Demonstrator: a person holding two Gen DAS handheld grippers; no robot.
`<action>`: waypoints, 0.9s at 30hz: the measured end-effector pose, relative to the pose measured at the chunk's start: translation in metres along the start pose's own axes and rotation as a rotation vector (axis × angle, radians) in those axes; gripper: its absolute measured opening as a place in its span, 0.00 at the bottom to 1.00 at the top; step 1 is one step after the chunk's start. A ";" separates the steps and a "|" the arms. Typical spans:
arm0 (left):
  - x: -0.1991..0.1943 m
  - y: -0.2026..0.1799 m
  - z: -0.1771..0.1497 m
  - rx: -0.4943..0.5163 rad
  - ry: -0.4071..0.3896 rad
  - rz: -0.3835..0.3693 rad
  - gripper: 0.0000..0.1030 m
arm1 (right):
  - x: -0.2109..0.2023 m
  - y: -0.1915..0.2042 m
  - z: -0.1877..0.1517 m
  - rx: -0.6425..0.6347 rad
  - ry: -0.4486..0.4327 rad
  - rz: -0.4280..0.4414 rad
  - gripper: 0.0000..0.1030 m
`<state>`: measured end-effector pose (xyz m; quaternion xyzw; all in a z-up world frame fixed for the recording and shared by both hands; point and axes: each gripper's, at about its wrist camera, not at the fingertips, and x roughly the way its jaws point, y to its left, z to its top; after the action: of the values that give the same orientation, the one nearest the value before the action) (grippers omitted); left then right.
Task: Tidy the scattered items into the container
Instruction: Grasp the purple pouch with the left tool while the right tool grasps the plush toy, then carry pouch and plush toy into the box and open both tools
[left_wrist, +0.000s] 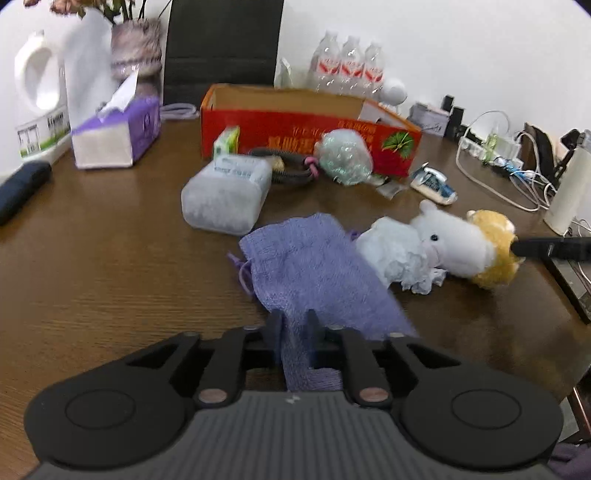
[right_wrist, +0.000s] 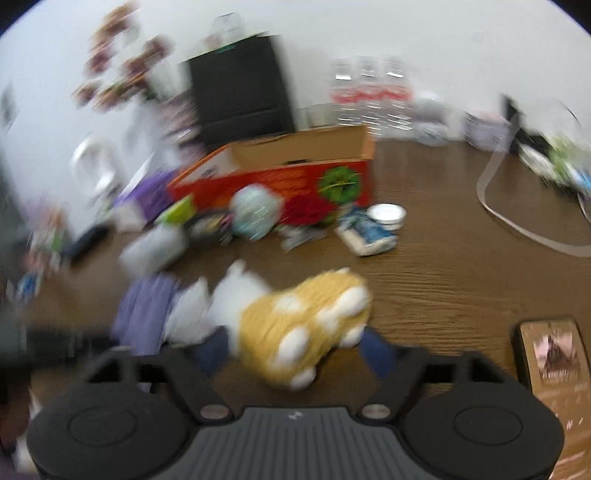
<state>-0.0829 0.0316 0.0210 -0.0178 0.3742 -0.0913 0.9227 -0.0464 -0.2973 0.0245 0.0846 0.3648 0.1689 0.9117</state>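
Note:
My left gripper (left_wrist: 293, 325) is shut on the near end of a purple cloth pouch (left_wrist: 314, 266) that lies on the brown table. A white and yellow plush toy (left_wrist: 461, 243) lies to its right beside crumpled white paper (left_wrist: 391, 254). My right gripper (right_wrist: 295, 347) is open with the plush toy (right_wrist: 295, 321) between its fingers; this view is blurred. The open red cardboard box (left_wrist: 295, 129) stands at the back, also in the right wrist view (right_wrist: 280, 177). Before it lie a white packet (left_wrist: 225, 195), a bubble-wrap ball (left_wrist: 343, 157), a black ring (left_wrist: 284, 166) and a small blue-white pack (left_wrist: 432, 184).
A purple tissue box (left_wrist: 118, 133), a vase and a white jug stand at the back left. Water bottles (left_wrist: 347, 66) stand behind the red box. Cables and a power strip (left_wrist: 498, 155) lie at the right. A phone (right_wrist: 554, 358) lies near the right gripper.

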 end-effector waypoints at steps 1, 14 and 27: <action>0.003 -0.002 0.002 0.005 -0.002 0.009 0.49 | 0.007 -0.005 0.005 0.059 0.007 -0.019 0.86; 0.039 -0.010 0.025 0.021 -0.033 0.097 0.09 | 0.082 0.007 0.037 -0.065 0.084 -0.145 0.50; -0.041 -0.012 0.048 -0.001 -0.298 -0.014 0.05 | 0.063 -0.005 0.037 0.098 0.149 -0.144 0.49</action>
<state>-0.0805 0.0255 0.0851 -0.0342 0.2330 -0.0939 0.9673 0.0237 -0.2801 0.0093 0.0900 0.4444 0.0906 0.8867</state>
